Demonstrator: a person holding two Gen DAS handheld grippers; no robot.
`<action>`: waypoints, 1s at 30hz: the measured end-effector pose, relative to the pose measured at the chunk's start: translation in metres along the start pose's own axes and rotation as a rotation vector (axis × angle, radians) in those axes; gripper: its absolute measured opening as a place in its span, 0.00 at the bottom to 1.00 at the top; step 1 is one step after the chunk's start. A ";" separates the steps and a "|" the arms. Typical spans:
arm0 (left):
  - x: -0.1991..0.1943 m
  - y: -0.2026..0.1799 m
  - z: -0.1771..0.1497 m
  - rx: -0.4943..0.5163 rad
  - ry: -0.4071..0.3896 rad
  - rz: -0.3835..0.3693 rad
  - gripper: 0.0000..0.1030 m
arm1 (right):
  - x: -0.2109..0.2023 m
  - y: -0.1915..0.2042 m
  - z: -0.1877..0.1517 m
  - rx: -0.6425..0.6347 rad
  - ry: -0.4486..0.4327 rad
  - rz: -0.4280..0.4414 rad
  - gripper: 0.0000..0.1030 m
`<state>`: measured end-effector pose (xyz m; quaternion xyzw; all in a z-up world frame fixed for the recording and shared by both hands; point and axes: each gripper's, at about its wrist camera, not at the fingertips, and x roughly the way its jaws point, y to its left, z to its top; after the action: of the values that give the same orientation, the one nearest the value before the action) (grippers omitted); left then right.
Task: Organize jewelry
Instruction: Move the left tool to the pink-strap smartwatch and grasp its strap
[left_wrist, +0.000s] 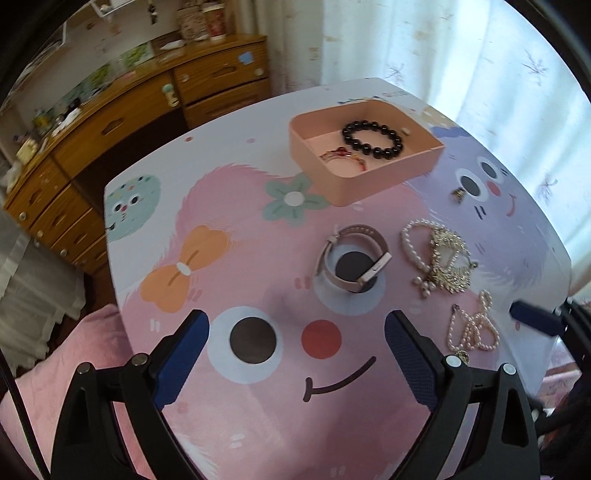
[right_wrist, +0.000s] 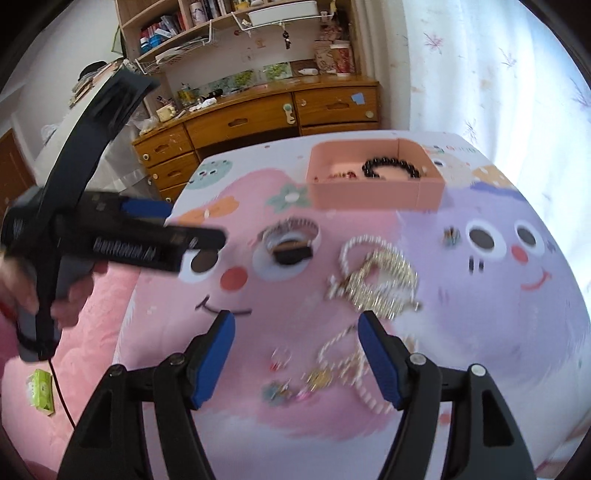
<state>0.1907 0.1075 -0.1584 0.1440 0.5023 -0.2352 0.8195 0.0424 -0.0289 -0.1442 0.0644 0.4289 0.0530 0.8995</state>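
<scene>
A small table (left_wrist: 229, 424) printed with pastel cartoon faces stands in a bedroom, with a wooden dresser (left_wrist: 110, 122) and white curtains behind it. Nearest the left wrist camera, the left gripper (left_wrist: 295, 347) hangs over the table with its blue-padded fingers spread wide and nothing between them. The right gripper (right_wrist: 295, 354), seen from its own blurred camera, is likewise wide open and empty, poised just above a pearl necklace (right_wrist: 354, 365) and some small trinkets. Past the left gripper's fingers lies a pink-strapped watch (left_wrist: 351, 258), and just beside it a pearl bracelet tangled with a gold rhinestone piece (left_wrist: 439, 258). A small ring (left_wrist: 459, 193) sits farther back on the lilac face. Farthest off, a pink open box (left_wrist: 354, 184) holds a black bead bracelet (left_wrist: 373, 140) and a red-and-gold bracelet (left_wrist: 345, 158).
</scene>
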 end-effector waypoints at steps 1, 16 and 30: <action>0.001 -0.001 0.000 0.010 -0.003 -0.008 0.92 | -0.001 0.004 -0.006 0.005 -0.001 -0.011 0.67; 0.054 -0.023 0.006 0.048 -0.172 -0.134 0.92 | 0.022 0.037 -0.057 0.027 0.078 -0.105 0.32; 0.079 -0.044 0.009 0.027 -0.229 -0.085 0.85 | 0.034 0.027 -0.055 0.107 0.070 -0.149 0.19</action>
<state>0.2041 0.0473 -0.2246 0.1059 0.4079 -0.2915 0.8587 0.0196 0.0068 -0.2005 0.0786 0.4657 -0.0349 0.8807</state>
